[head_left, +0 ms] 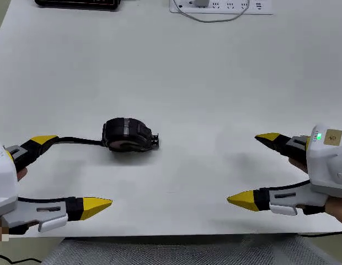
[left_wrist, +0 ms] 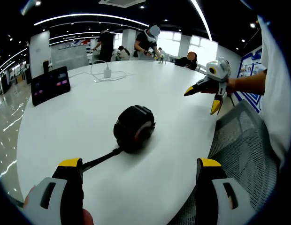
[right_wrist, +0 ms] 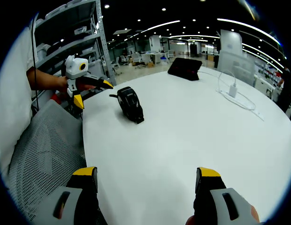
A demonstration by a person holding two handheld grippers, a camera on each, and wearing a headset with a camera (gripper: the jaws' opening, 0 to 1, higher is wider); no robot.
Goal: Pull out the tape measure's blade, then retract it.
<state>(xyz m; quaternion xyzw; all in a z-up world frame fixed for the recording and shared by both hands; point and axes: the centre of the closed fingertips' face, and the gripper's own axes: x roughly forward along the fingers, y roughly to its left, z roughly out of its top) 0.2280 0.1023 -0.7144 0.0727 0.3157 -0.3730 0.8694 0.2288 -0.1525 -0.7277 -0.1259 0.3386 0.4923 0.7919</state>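
Power strip [head_left: 231,6] (and tablet [head_left: 77,3]) cut off above.

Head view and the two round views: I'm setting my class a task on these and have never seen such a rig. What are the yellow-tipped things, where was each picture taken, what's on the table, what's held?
There is no machine here: a person holds hand tongs, one set in each hand. The head view comes from a headset camera looking down. It shows the left tongs and right tongs, both open and holding nothing. Each round view comes from a camera riding on one set of tongs. On the table lies a black tape measure, its blade not pulled out and its strap reaching towards the left tongs.
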